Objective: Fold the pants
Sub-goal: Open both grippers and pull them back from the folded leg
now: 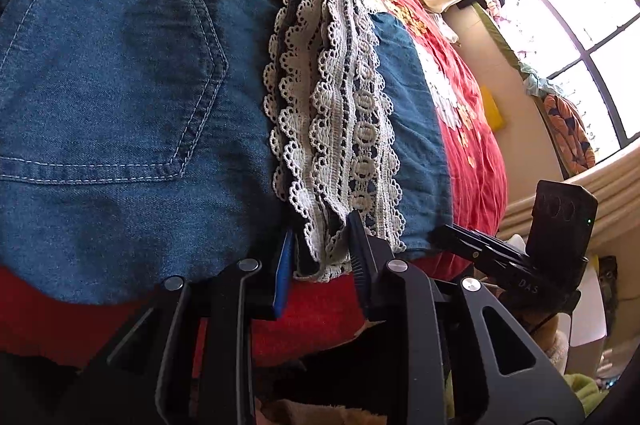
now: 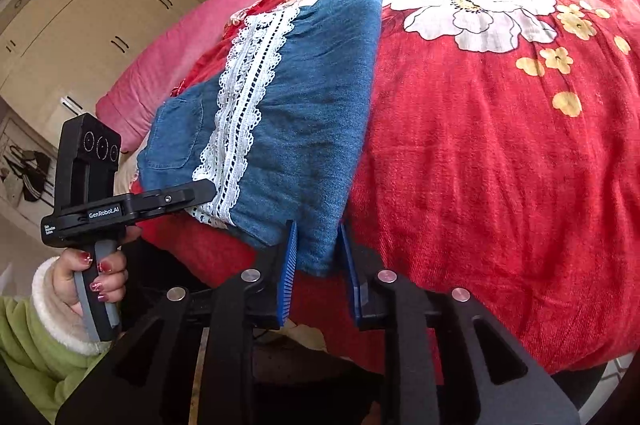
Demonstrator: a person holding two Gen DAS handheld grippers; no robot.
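Pants: blue denim, white lace trim

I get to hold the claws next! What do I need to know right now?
Left claw: shut on the white lace trim at the near edge of the denim pants.
Right claw: shut on the pants' near denim corner.
The pants lie folded over on the red flowered bedspread, a back pocket facing up.
Done: both near edges gripped.
Left: probably lift both together, fold once more, and smooth flat.
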